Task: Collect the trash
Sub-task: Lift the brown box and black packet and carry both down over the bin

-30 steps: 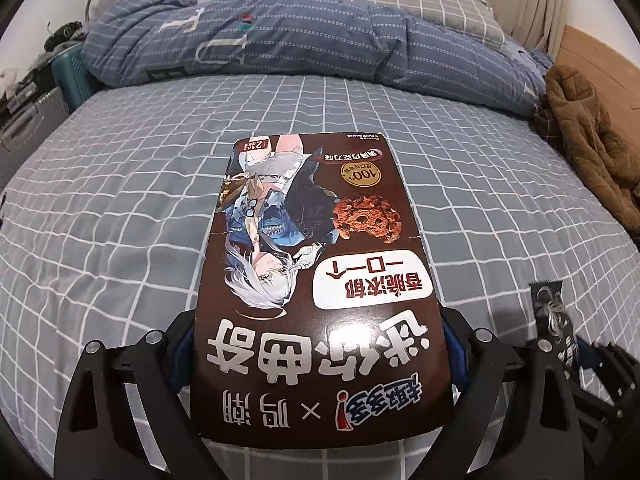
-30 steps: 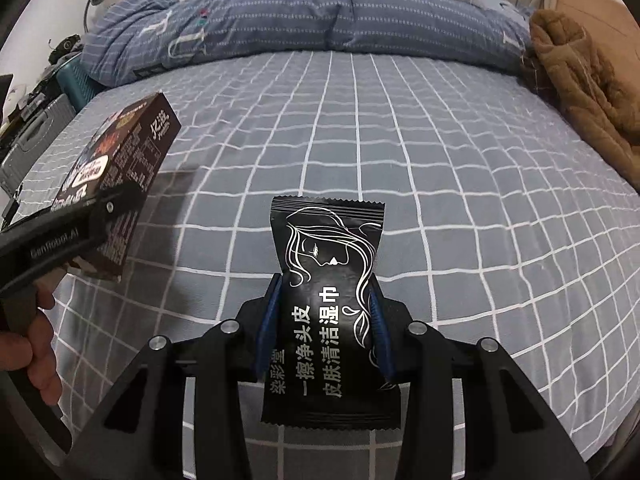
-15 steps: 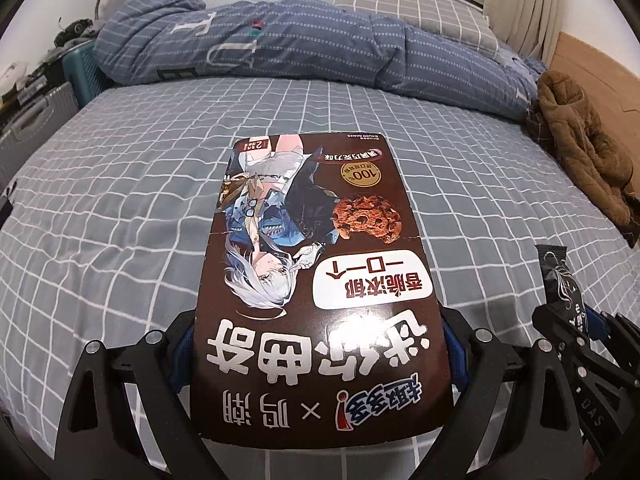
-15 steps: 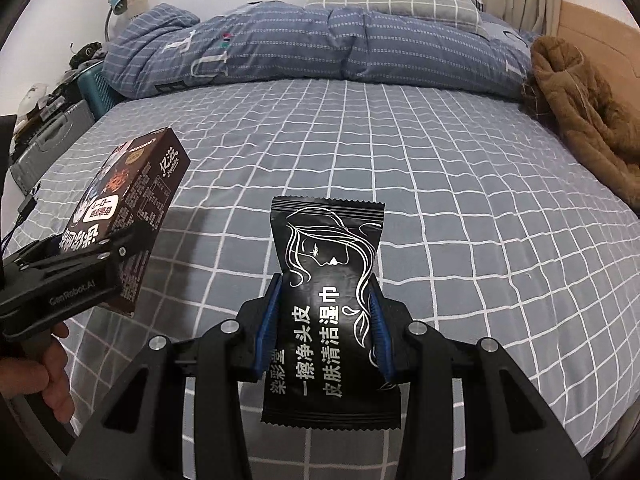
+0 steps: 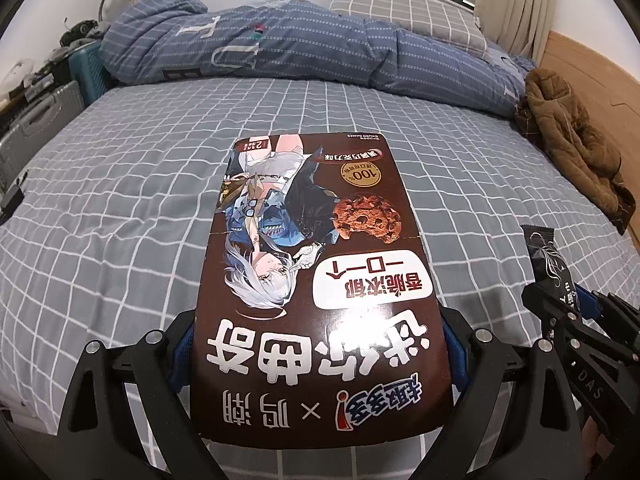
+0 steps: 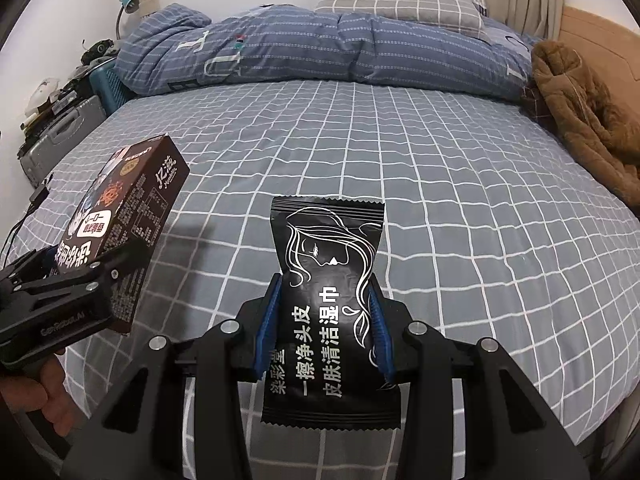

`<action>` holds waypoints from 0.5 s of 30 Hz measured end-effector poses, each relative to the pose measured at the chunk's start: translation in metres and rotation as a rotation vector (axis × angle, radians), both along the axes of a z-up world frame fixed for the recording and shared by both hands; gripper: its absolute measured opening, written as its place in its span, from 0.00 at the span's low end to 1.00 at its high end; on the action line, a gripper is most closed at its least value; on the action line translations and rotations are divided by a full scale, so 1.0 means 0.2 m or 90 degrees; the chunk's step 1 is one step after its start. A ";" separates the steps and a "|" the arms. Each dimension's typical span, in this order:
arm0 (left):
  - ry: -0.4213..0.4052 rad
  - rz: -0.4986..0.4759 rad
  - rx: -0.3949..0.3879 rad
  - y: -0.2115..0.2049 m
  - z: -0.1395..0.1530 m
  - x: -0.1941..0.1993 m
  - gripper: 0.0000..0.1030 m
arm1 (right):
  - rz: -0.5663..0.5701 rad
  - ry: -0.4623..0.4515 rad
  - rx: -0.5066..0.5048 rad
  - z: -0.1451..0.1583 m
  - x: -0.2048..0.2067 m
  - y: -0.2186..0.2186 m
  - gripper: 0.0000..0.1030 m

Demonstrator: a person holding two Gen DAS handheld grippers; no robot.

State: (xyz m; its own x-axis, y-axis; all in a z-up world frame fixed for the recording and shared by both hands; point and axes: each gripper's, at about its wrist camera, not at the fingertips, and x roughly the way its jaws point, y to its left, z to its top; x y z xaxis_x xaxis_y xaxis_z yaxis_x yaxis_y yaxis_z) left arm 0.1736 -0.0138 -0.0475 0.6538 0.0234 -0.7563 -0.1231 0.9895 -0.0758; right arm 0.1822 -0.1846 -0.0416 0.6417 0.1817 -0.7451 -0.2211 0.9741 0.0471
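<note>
My left gripper (image 5: 318, 344) is shut on a brown cookie box (image 5: 316, 264) with an anime figure and a cookie printed on it, held above the bed. The box also shows at the left of the right wrist view (image 6: 124, 216), with the left gripper (image 6: 80, 276) under it. My right gripper (image 6: 324, 320) is shut on a black wet-wipe packet (image 6: 328, 300) with a white line drawing of a face. The packet also shows at the right edge of the left wrist view (image 5: 550, 258).
Below both grippers lies a bed with a grey checked sheet (image 5: 140, 200). A blue quilt (image 5: 288, 52) and a grey pillow (image 5: 404, 12) lie at the far end. A brown coat (image 6: 580, 116) lies at the right edge. Suitcases (image 6: 56, 136) stand at the left.
Both grippers have risen and tilted up with their loads, so the wall and window show more. The grips on the box and the packet are unchanged.
</note>
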 end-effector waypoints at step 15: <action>0.003 0.000 -0.015 -0.02 0.03 -0.26 0.87 | 0.000 -0.007 0.011 0.07 -0.18 -0.01 0.37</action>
